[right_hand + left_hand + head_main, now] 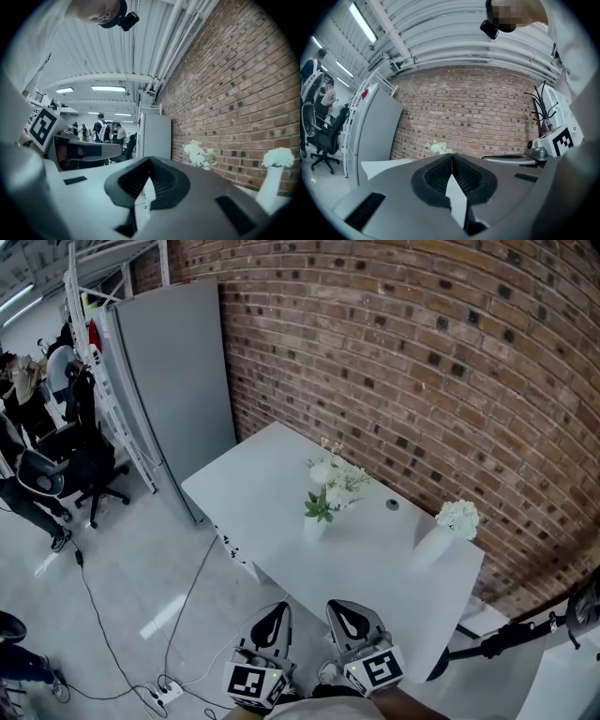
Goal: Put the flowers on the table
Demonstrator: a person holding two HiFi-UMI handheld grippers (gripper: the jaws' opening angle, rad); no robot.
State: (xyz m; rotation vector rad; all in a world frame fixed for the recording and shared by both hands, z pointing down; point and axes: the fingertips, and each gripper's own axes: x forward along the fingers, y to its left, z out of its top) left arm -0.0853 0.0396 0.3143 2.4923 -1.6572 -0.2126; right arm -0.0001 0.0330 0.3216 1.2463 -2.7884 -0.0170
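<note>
While held side by side off the near edge of the table (262, 493), L gripper (277, 607): jaws pressed together, nothing btwn them.
R gripper (344, 606): jaws closed tip to tip, empty; just beside L gripper, both aimed toward the table.
Table: white, rectangular, long side against brick wall (422, 352).
Mid vase (315, 526): white, upright, approx. centre of tabletop.
Mid vase contents: white flowers (336, 480) w/ green leaves, stems spreading up & toward the wall.
End vase (431, 545): white, tall, upright, near table's right end, close to wall.
End vase contents: one round white flower cluster (457, 517) sitting on the vase mouth.
Vases vs grippers: the 2 vases stand well apart; neither gripper touches either.
Dark round item (392, 505): small, flat on tabletop btwn the vases, nearer the wall; can't tell what it is.
Grey cabinet (178, 381): tall, at table's left end, against wall.
Floor: cables & a power strip (159, 697) left of L gripper.
Bkgd: office chair (94, 470) & people, far left.
</note>
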